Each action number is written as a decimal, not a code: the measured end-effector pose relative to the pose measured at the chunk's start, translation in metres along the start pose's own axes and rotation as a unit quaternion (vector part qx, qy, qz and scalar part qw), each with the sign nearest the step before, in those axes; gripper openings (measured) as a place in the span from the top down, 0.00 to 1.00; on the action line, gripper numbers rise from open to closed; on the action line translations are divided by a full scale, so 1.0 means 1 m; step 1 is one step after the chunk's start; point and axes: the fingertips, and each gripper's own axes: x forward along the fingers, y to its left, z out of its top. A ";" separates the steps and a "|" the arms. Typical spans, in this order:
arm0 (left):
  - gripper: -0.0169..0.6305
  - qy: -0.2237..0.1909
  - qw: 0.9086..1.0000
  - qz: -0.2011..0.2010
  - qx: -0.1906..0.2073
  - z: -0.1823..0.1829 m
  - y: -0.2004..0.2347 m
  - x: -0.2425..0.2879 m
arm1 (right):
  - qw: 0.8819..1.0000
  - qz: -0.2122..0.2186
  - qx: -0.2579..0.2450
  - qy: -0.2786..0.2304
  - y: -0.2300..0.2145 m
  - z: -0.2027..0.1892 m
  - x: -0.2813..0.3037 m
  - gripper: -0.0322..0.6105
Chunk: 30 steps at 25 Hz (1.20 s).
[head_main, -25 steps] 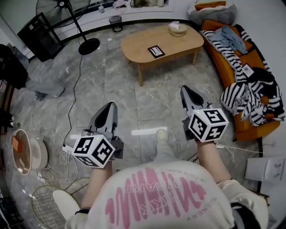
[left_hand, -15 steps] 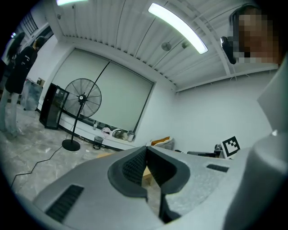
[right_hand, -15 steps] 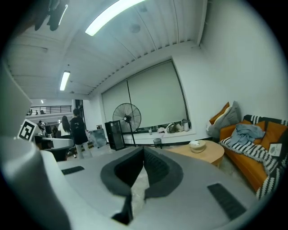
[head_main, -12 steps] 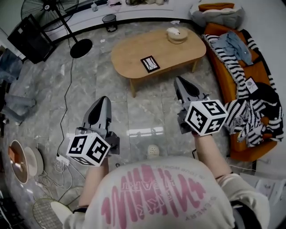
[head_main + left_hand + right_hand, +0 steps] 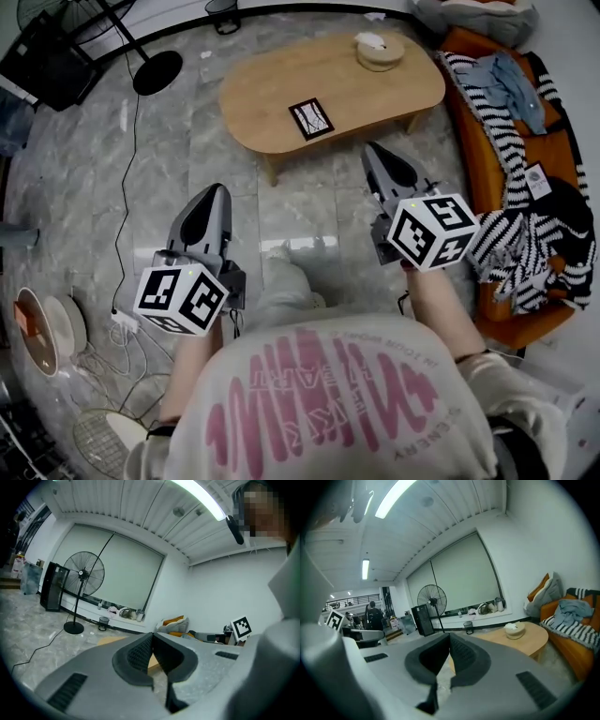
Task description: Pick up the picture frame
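The picture frame (image 5: 309,118), black-edged with a white print, lies flat near the front edge of the oval wooden coffee table (image 5: 375,80). My left gripper (image 5: 219,187) hangs over the floor short of the table's left front, jaws shut and empty. My right gripper (image 5: 371,148) is shut too, with its tip at the table's front edge, to the right of and just below the frame. In the left gripper view (image 5: 152,635) the pads meet at the tip. The right gripper view (image 5: 449,636) shows the same, with the table (image 5: 529,641) ahead to the right.
A round white container (image 5: 380,51) stands at the table's far right. An orange sofa (image 5: 487,178) with striped clothes runs along the right. A standing fan's base (image 5: 157,71) and its cable (image 5: 120,197) lie at the left. A dark box (image 5: 47,61) sits far left.
Both grippers have travelled forward toward the coffee table, which now lies much closer. Both stayed shut throughout.
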 end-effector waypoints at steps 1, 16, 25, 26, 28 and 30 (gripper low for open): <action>0.97 0.005 1.000 0.003 -0.002 -0.001 0.005 0.009 | 1.000 0.000 0.009 0.004 -0.006 -0.003 0.008 0.94; 0.97 0.089 0.996 -0.010 0.007 0.016 0.116 0.216 | 0.991 -0.022 0.125 0.051 -0.094 0.000 0.200 0.94; 0.97 0.119 0.991 -0.054 -0.025 -0.037 0.143 0.279 | 0.977 -0.019 0.201 0.072 -0.129 -0.059 0.275 0.94; 0.97 0.128 0.990 -0.050 -0.033 -0.049 0.146 0.280 | 0.974 -0.021 0.209 0.083 -0.133 -0.070 0.279 0.94; 0.97 0.139 0.988 -0.040 -0.052 -0.073 0.149 0.282 | 0.970 -0.020 0.219 0.105 -0.141 -0.094 0.286 0.94; 0.97 0.144 0.986 -0.030 -0.072 -0.096 0.149 0.281 | 0.964 -0.008 0.227 0.135 -0.148 -0.119 0.292 0.94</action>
